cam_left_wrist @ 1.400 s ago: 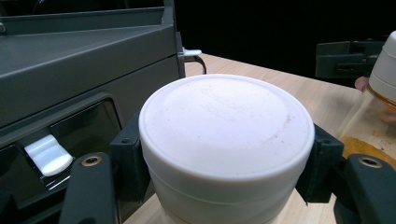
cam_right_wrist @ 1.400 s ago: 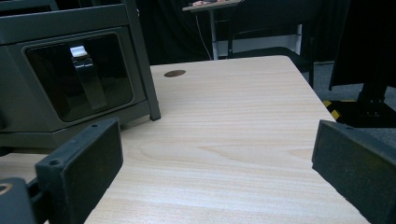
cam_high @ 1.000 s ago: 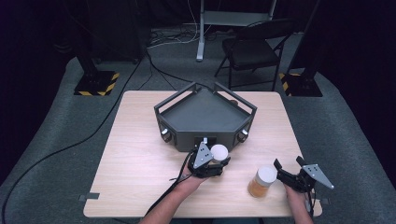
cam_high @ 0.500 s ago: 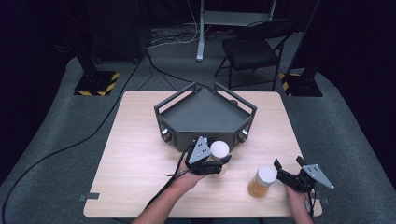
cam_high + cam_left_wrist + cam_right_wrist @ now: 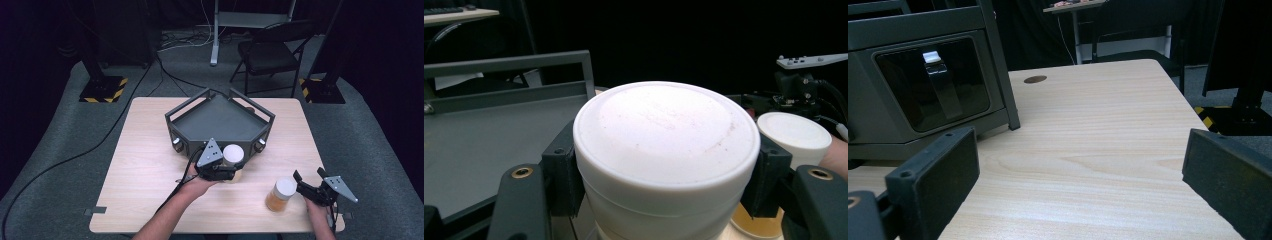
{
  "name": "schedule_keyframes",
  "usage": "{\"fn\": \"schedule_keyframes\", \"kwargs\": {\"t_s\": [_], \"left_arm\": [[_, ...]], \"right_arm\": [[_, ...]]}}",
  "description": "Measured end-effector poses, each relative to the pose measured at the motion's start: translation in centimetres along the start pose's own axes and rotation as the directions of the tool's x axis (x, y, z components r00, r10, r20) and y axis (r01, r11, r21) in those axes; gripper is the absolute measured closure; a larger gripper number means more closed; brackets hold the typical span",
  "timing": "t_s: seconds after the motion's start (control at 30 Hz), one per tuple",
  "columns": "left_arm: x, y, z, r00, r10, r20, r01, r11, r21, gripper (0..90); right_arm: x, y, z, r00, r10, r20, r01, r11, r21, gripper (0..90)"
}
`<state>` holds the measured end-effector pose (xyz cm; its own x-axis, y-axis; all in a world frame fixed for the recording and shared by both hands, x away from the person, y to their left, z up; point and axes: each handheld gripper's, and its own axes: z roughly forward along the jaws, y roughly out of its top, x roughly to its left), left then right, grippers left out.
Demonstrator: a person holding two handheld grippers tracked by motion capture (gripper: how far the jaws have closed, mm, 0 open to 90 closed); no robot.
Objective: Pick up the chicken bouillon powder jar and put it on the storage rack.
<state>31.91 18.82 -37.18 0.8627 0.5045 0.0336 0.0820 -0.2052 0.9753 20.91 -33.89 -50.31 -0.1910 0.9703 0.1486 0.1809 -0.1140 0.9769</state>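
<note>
A jar with a white lid (image 5: 233, 155) and amber contents is clamped between the jaws of my left gripper (image 5: 231, 172), just in front of the grey tray's near corner. In the left gripper view the lid (image 5: 666, 130) sits between both pads (image 5: 561, 172), and I cannot tell whether the jar rests on the table. A second white-lidded amber jar (image 5: 281, 195) stands near the table's front right. My right gripper (image 5: 308, 176) is just right of it, open and apart from it. In the right gripper view its jaws (image 5: 1080, 180) stand wide with only bare table between them.
A dark grey, angular tray with railed walls (image 5: 220, 120) occupies the middle of the wooden table (image 5: 145, 165). Its front panel (image 5: 923, 80) is close on the left in the right gripper view. A folding chair (image 5: 270, 55) and stands are on the floor beyond.
My left gripper has moved the held jar slightly towards the tray. The right gripper and the second jar have stayed where they were.
</note>
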Motion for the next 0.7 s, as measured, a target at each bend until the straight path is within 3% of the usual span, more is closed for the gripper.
{"fn": "schedule_keyframes", "kwargs": {"t_s": [0.2,0.37,0.53,0.7], "left_arm": [[0.7,1.2,-0.2,1.0000,0.007,-0.005,-0.007,1.0000,-0.006,34.0],[1.3,1.5,-0.4,0.9999,-0.009,-0.009,0.009,0.9997,-0.021,34.0],[1.4,2.0,-0.5,0.9997,0.005,-0.024,-0.005,0.9999,-0.016,34.0],[1.8,2.3,-0.7,0.9994,-0.006,-0.034,0.004,0.9995,-0.030,34.0]], "right_arm": [[0.0,0.0,0.0,1.0000,-0.001,0.000,0.001,1.000,0.002,0.9],[0.0,0.0,0.0,1.0000,0.000,-0.001,0.000,1.000,0.003,0.9],[0.0,0.1,0.0,1.0000,-0.002,-0.001,0.002,1.000,0.005,1.0],[0.0,0.1,0.0,1.0000,-0.001,-0.002,0.001,1.000,0.005,0.9]]}}
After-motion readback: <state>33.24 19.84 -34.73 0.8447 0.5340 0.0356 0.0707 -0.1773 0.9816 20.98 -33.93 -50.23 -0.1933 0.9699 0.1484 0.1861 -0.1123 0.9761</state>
